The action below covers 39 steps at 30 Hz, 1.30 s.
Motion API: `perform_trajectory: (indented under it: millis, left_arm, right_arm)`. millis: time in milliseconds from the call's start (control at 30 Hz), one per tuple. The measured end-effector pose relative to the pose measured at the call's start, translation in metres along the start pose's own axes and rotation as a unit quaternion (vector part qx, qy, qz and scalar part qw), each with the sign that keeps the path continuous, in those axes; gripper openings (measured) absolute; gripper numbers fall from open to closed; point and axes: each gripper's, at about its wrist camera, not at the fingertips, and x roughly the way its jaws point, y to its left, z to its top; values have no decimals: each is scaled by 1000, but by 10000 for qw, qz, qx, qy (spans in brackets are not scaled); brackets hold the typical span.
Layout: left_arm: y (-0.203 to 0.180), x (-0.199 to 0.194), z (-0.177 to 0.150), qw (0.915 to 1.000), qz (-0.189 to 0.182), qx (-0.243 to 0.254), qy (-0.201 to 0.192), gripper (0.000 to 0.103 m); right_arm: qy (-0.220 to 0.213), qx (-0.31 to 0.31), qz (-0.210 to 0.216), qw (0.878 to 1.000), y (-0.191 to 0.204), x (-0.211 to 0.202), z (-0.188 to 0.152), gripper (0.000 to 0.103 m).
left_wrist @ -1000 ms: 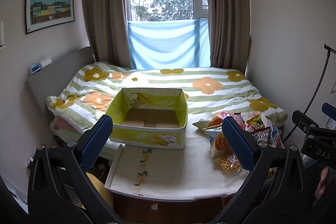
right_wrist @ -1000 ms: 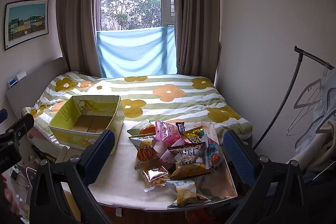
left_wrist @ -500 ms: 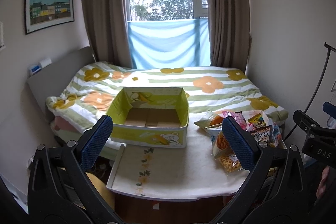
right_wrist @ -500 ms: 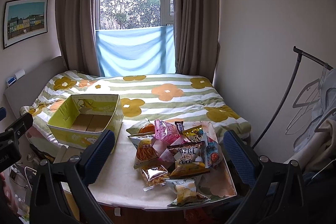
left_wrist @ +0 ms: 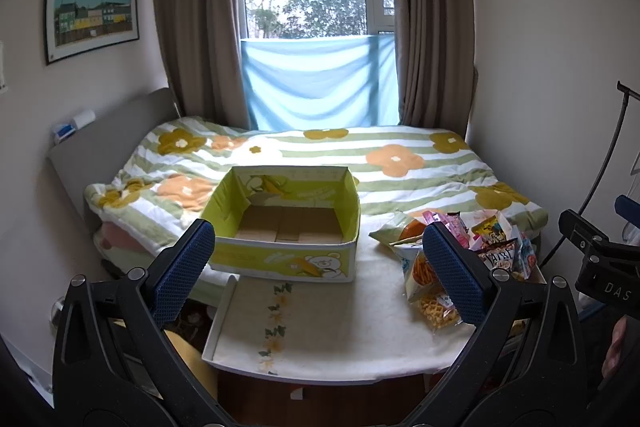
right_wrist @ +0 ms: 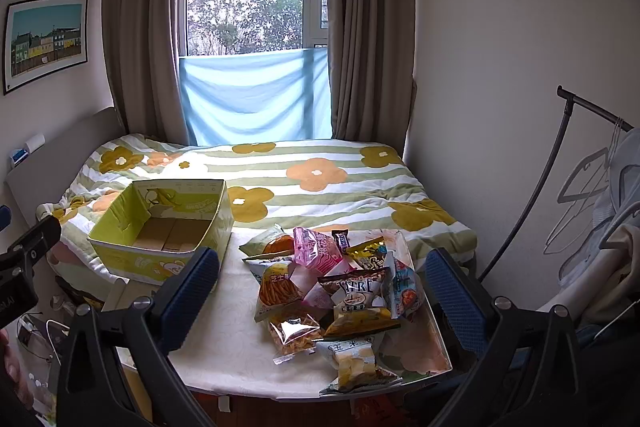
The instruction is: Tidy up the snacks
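Note:
An empty yellow-green cardboard box (left_wrist: 288,259) (right_wrist: 132,261) stands at the far left of a small white-topped table (left_wrist: 340,331) (right_wrist: 228,339). A heap of several snack packets (right_wrist: 332,287) (left_wrist: 472,259) lies on the table's right half: a pink bag, a brown bag, orange stick snacks and clear packs. My left gripper (left_wrist: 320,271) is open and empty, held above the table's near edge, in front of the box. My right gripper (right_wrist: 320,299) is open and empty, held above and short of the snack heap.
A bed with a flowered striped quilt (left_wrist: 320,155) lies behind the table, under a curtained window. A clothes rack (right_wrist: 560,163) with hangers stands at the right. A grey headboard (left_wrist: 104,139) is at the left.
Both views have shifted only slightly; the grippers stay open and nothing on the table has moved.

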Motion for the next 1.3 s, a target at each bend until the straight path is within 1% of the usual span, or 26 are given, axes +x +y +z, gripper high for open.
perform_trajectory:
  millis: [333,433,600,667,733,833,933,1133,1200,1300]
  left_arm:
    - [0,5,0,10000,-62,-37,2,103]
    - [2,10,1,9999,-115,-47,66,103]
    - [3,30,0,9985,-379,-9,399,103]
    - [2,43,-7,9967,-508,30,639,103]
    - [-1,57,-16,9940,-688,70,847,103]
    - [-9,74,-30,9899,-864,111,1121,103]
    - [-24,97,-43,9845,-1051,109,1397,103]
    - [-55,136,-59,9759,-1188,108,1825,103]
    - [-68,151,-62,9735,-1182,93,1953,103]
    - [-91,182,-69,9668,-1198,14,2258,103]
  right_arm:
    - [-1,0,-4,10000,1,0,1,103]
    - [-1,-6,-12,10000,1,0,2,103]
    - [91,140,-62,9998,-9,2,5,103]
    - [194,249,-93,9995,-16,7,4,103]
    - [332,370,-172,9986,-24,13,-1,103]
    - [638,558,-333,9958,-37,25,-15,103]
    - [930,740,-437,9920,-53,39,-29,103]
    - [1426,994,-488,9836,-80,81,-55,103]
    - [1559,991,-415,9819,-85,98,-61,103]
    - [1710,843,-245,9813,-88,126,-70,103]
